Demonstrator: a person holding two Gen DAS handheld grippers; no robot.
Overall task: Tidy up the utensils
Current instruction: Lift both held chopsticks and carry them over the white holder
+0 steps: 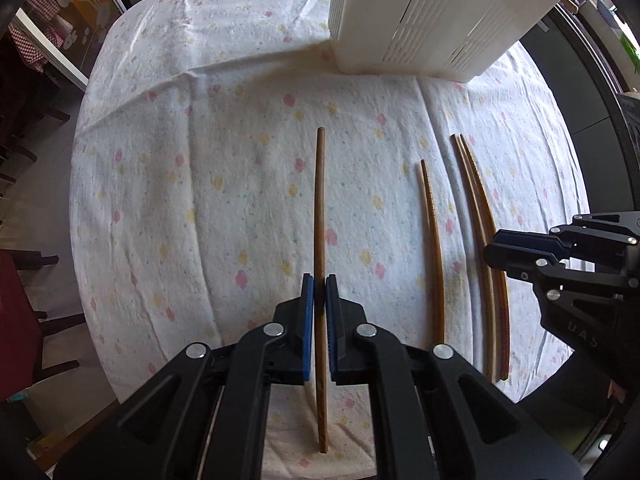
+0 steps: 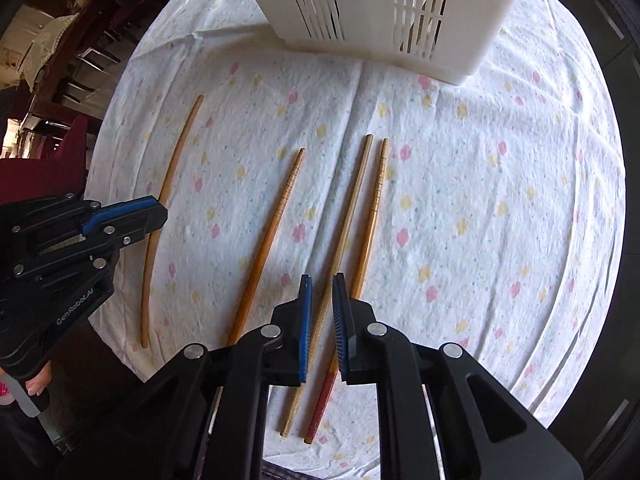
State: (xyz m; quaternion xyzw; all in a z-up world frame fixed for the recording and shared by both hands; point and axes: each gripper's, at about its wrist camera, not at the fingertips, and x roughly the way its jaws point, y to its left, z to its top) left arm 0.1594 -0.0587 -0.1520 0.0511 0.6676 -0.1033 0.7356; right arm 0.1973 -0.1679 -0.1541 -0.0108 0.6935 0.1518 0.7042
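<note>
Four wooden chopsticks lie on the floral tablecloth [image 2: 460, 184], all running roughly from six toward twelve o'clock, with a white slotted utensil holder [image 2: 384, 12] standing at the far, twelve o'clock edge of the cloth.

The left gripper [image 1: 319, 292] sits low over the leftmost chopstick [image 1: 320, 208]. Its blue pads [image 1: 307, 320] stand on either side of the stick with only a thin gap showing, so the jaws are nearly closed around it; I cannot tell whether they actually pinch it. In the right wrist view the same chopstick [image 2: 168, 196] lies at about nine o'clock, passing under the tip of that gripper.

The right gripper [image 2: 322, 296] hovers over the pair of chopsticks on the right side. Its jaws are open, and the plain chopstick [image 2: 348, 216] runs straight up between the pads without touching them. Just beside it at the three o'clock side lies the red-handled chopstick [image 2: 370, 224], its grooved tip pointing toward the holder and its red end nearest me.

Between the two grippers, apart from the others, rests a fourth, ringed chopstick [image 2: 272, 224], slanting slightly toward one o'clock.
</note>
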